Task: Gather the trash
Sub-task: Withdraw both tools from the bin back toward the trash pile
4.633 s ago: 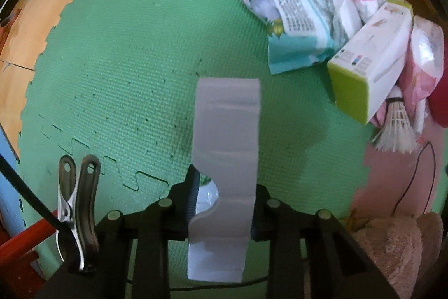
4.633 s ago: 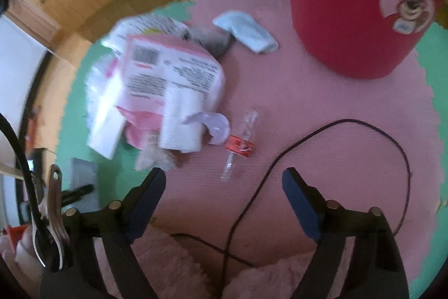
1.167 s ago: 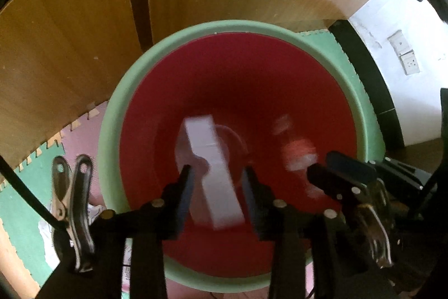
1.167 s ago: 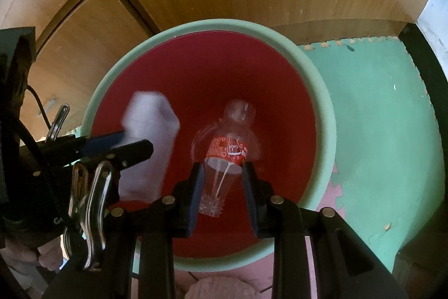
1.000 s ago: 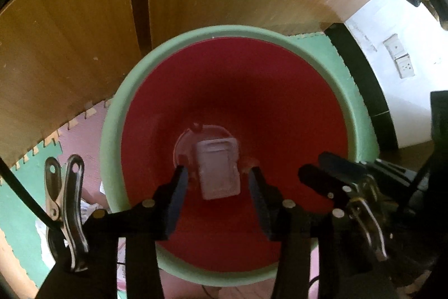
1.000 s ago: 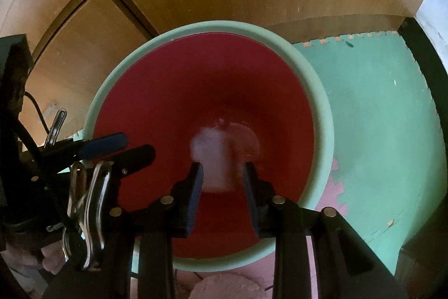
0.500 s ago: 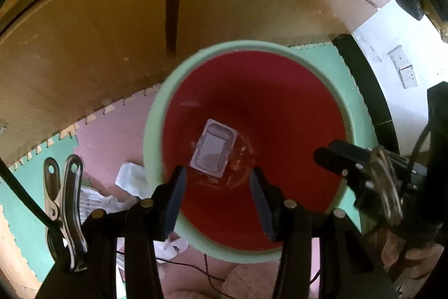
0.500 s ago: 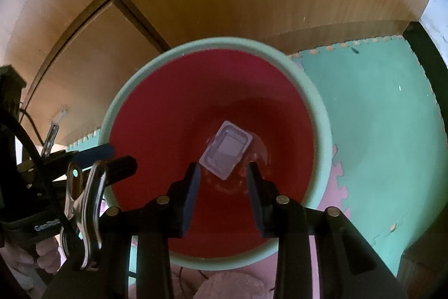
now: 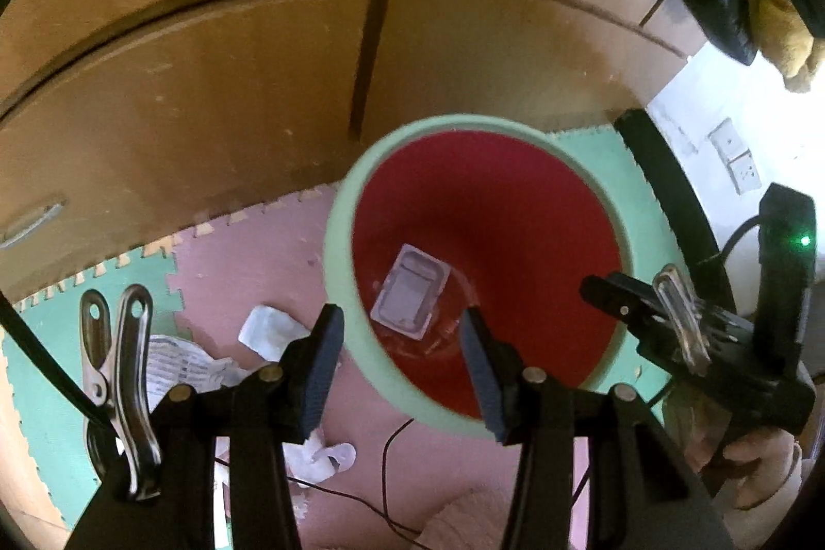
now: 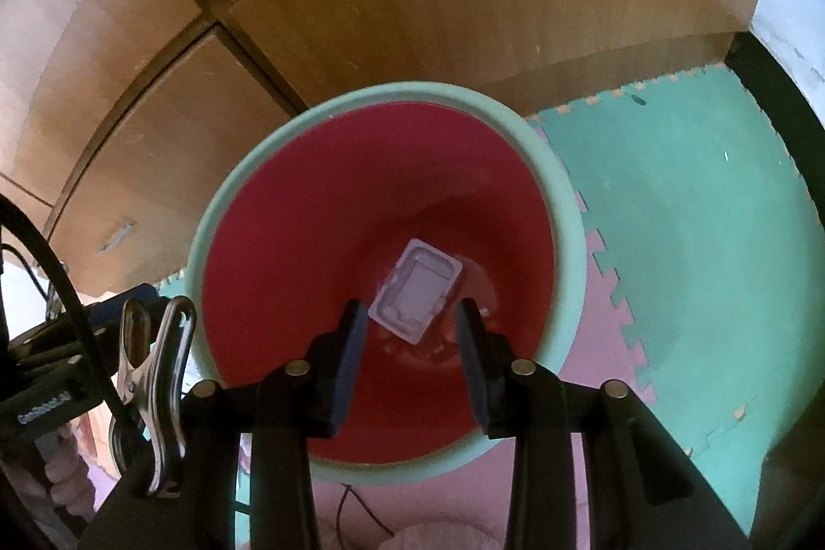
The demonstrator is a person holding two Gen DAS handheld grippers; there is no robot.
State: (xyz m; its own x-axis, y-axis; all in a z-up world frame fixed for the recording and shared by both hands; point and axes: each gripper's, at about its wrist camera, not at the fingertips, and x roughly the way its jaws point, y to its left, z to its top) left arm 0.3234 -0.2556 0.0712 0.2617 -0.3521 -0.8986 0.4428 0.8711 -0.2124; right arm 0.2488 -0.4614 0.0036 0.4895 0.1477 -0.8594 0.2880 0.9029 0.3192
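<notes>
Both grippers, the left (image 9: 399, 344) and the right (image 10: 407, 333), hang over the red bin (image 9: 536, 240) with jaws parted and empty. A clear tray (image 10: 415, 292) lies at the bin's bottom. Left of the bin, a cable (image 9: 392, 442) and paper scraps (image 9: 268, 333) lie on the foam floor (image 9: 232, 261), with a wooden cabinet (image 9: 206, 86) behind.

Both wrist cameras look steeply down from above, sharing the red bin (image 9: 541, 210) (image 10: 309, 251) against wooden panelling.

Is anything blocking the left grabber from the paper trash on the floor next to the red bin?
Nothing visible does. The crumpled wrappers lie in the open on the mat, left of the bin. The left gripper is empty, jaws apart, and only a thin black cable runs nearby.
</notes>
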